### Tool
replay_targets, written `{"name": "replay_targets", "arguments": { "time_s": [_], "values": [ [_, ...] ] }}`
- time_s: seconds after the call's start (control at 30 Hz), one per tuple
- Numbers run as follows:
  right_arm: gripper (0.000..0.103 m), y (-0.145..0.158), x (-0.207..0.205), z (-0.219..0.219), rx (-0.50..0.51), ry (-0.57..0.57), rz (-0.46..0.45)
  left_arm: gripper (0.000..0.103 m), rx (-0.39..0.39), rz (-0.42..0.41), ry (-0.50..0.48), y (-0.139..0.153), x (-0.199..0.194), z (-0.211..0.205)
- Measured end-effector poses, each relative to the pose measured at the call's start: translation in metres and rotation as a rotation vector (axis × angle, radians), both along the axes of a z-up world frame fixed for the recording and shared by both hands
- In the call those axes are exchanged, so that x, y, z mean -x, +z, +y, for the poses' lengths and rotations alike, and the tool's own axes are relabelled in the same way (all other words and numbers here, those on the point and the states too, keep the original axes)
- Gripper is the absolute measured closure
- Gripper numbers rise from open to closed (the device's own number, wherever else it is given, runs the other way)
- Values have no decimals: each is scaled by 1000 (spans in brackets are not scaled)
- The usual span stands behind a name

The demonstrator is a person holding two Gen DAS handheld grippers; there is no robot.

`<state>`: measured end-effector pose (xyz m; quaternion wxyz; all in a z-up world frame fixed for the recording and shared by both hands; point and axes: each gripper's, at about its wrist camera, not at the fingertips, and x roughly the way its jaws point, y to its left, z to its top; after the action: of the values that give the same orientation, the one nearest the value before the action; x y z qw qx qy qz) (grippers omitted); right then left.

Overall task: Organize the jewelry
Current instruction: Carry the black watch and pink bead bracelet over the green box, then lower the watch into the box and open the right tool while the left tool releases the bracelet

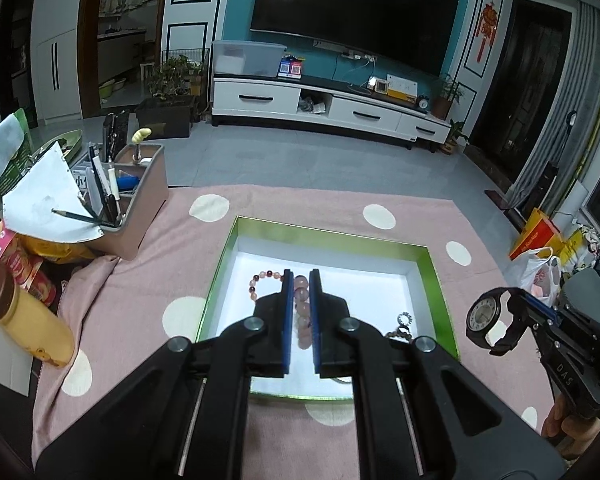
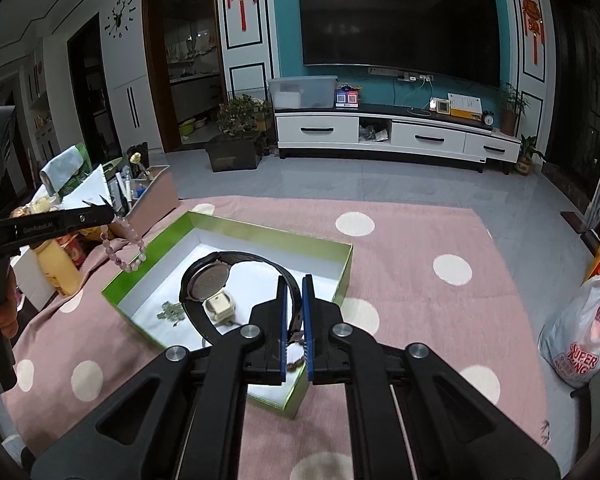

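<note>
Because both pieces are meant for the shallow white box with the green rim [image 2: 342,276], we carry each one hanging free above it. Our left gripper [image 1: 300,280] has its jaws clenched on the pale pink round-bead bracelet [image 1: 301,308]; in the right wrist view the loop [image 2: 129,246] dangles below those jaws, over the box's near-left corner, so the beads cannot snag on the rim. Our right gripper [image 2: 293,292] has its jaws pinched on the strap of the black plastic wristwatch with the round white dial [image 1: 484,315]. Holding it by the strap leaves the case [image 2: 208,280] swinging ahead of the jaws with its metal back towards the camera, above the box interior.

Directly below and ahead of the jaws, the box floor already carries other pieces: a bracelet of mixed red and pink beads [image 1: 261,280], a small silver ring-shaped piece [image 1: 404,318], a dark-bead strand [image 1: 398,335], a greenish beaded cluster [image 2: 171,312] and a small cream square watch [image 2: 219,305]. We judge they are spread apart so nothing tangles, which leaves bare white floor for the two held items.

The box rests on a pink cloth with cream polka dots [image 1: 147,280] covering the desk. Far left of the jaws stands a taupe organiser holding pens [image 1: 139,200].
</note>
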<state>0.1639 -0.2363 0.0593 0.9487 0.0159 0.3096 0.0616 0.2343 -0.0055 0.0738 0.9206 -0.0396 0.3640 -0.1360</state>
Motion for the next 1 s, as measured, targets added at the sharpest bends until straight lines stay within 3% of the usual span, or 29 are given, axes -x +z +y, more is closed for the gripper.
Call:
{"name": "replay_targets", "arguments": {
  "time_s": [0.4, 1.0],
  "values": [
    [97, -27, -62, 20, 82, -11, 93, 96, -52, 94, 12, -42, -46, -13],
    [97, -86, -125, 47, 114, -4, 296, 96, -118, 187, -20, -95, -66, -22]
  ]
}}
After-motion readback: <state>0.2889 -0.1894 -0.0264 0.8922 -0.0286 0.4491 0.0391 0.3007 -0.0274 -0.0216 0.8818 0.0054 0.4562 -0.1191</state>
